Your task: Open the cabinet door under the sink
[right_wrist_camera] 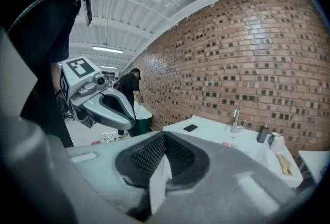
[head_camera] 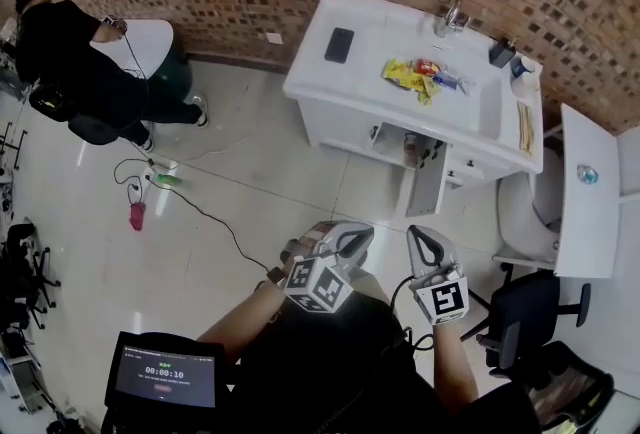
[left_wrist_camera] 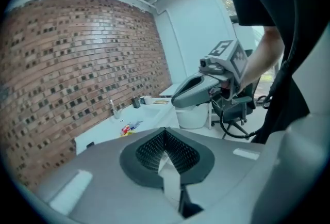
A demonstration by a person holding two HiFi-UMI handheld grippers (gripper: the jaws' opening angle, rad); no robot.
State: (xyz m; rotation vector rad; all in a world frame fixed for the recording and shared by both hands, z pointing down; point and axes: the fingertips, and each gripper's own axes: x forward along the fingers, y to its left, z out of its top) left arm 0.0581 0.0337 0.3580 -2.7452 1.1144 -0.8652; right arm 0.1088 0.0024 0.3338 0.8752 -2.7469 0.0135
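The white sink cabinet [head_camera: 345, 117] stands against the brick wall. One door [head_camera: 428, 184] under the sink hangs swung open, and a dark compartment [head_camera: 395, 144] shows beside it. Both grippers are held close to my body, well short of the cabinet. My left gripper [head_camera: 352, 240] is shut and holds nothing; its pads [left_wrist_camera: 166, 152] meet. My right gripper [head_camera: 424, 244] is also shut and holds nothing, its pads [right_wrist_camera: 163, 160] pressed together. Each gripper view shows the other gripper [left_wrist_camera: 203, 86] [right_wrist_camera: 100, 100] and the sink counter [left_wrist_camera: 131, 121] [right_wrist_camera: 216, 135] farther off.
On the counter lie a phone [head_camera: 339, 44], snack packets [head_camera: 420, 75] and bottles near the faucet [head_camera: 450, 19]. A person [head_camera: 70, 62] sits at a round table, far left. Cables and a green bottle [head_camera: 165, 179] lie on the floor. An office chair [head_camera: 530, 312] and a white table [head_camera: 588, 192] stand to the right.
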